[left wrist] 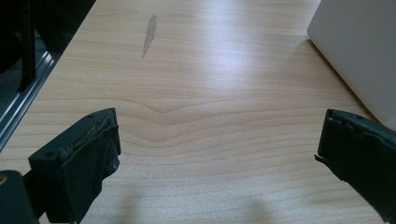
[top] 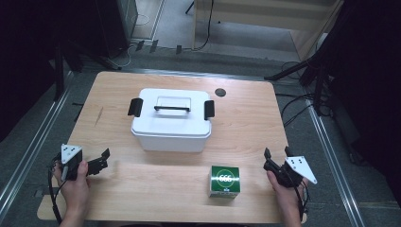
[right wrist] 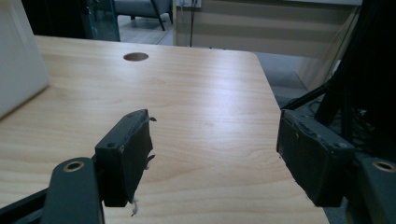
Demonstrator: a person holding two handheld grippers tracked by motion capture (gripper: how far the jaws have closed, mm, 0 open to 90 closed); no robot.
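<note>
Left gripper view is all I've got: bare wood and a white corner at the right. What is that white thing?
Observer: A white bin with its lid on, black latches at both ends, standing mid-table.
Operator: Anything else on the table?
Observer: A green box near the front edge, between the bin and the right gripper.
Operator: Is the right gripper holding anything?
Observer: No. In the right gripper view its jaws stand apart over bare wood, with nothing between them.
Operator: Which gripper is closer to the green box?
Observer: The right one; the left gripper is off by the table's left edge, jaws open as well.
</note>
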